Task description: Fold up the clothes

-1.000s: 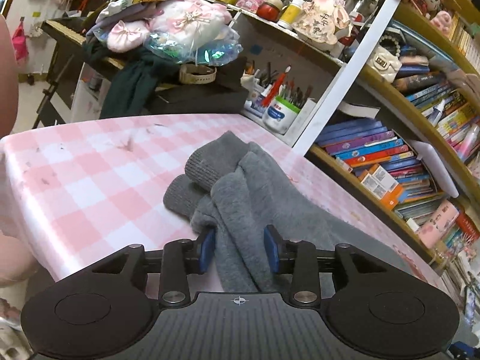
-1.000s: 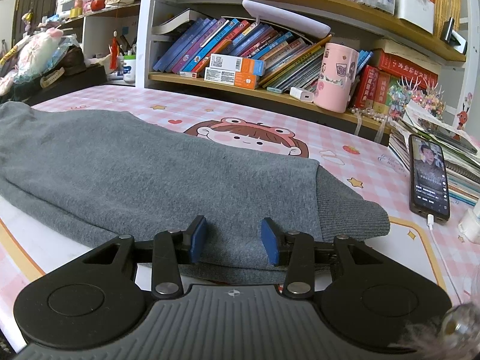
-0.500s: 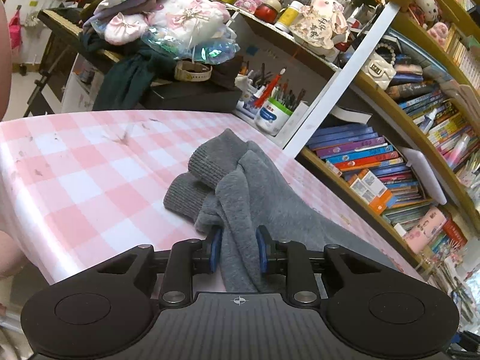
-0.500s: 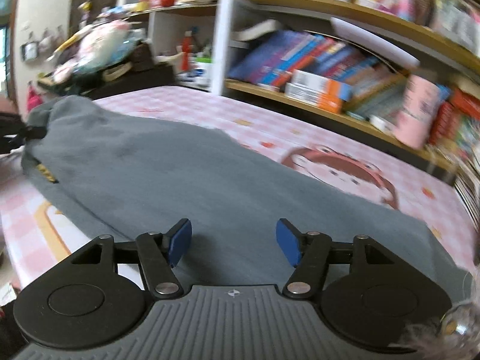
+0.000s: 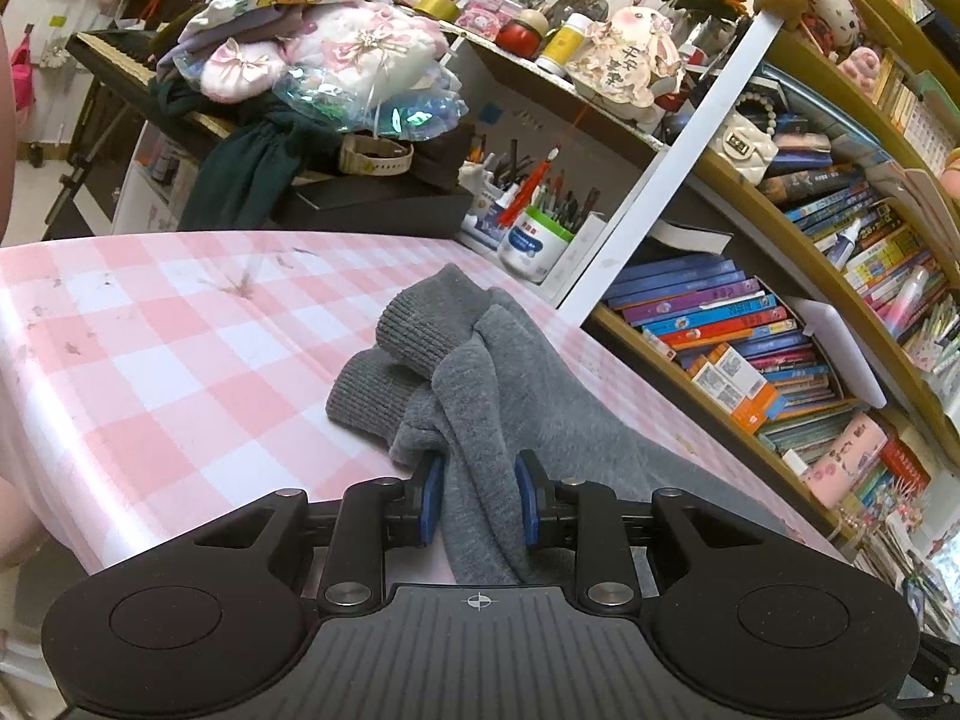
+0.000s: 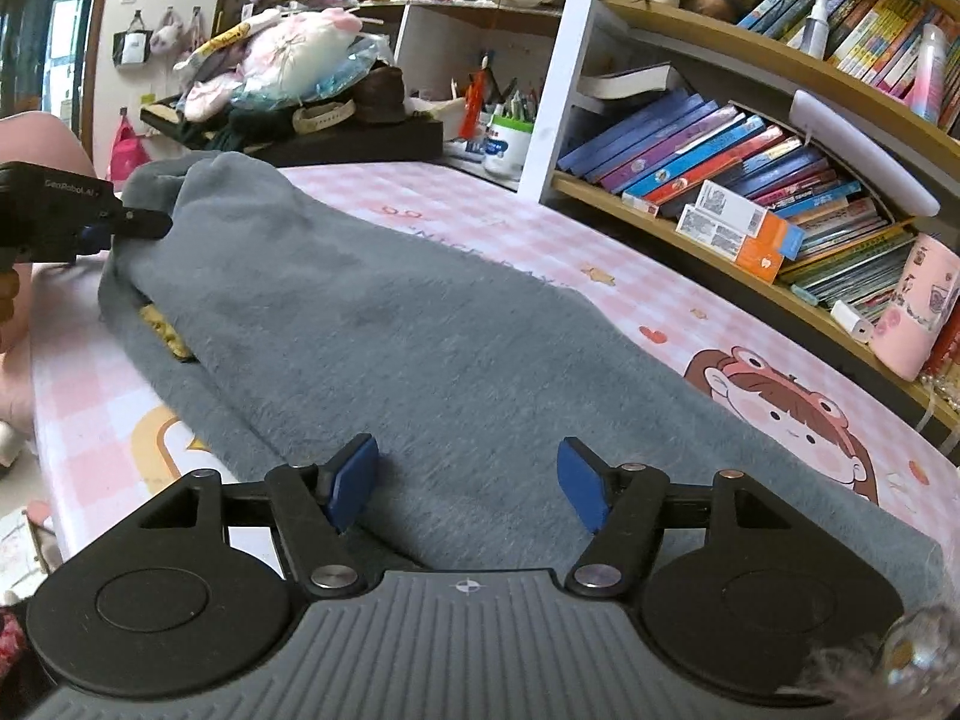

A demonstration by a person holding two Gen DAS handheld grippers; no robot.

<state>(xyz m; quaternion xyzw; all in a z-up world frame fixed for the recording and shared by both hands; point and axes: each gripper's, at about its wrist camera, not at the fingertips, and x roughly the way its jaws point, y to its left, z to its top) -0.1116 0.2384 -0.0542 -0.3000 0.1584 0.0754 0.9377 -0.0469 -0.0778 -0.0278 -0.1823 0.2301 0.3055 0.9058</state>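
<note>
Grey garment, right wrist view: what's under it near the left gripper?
Under the lifted edge of the grey garment a small yellow-tan patch peeks out, beside the pink checked tablecloth. What the patch belongs to is covered.

Our left gripper (image 5: 478, 501) sits low and level, its blue pads (image 5: 431, 499) pinched in on a gray fold. Our right gripper (image 6: 470, 485) hovers with jaws spread wide, pads clear. Far left, the left one points rightward.
</note>
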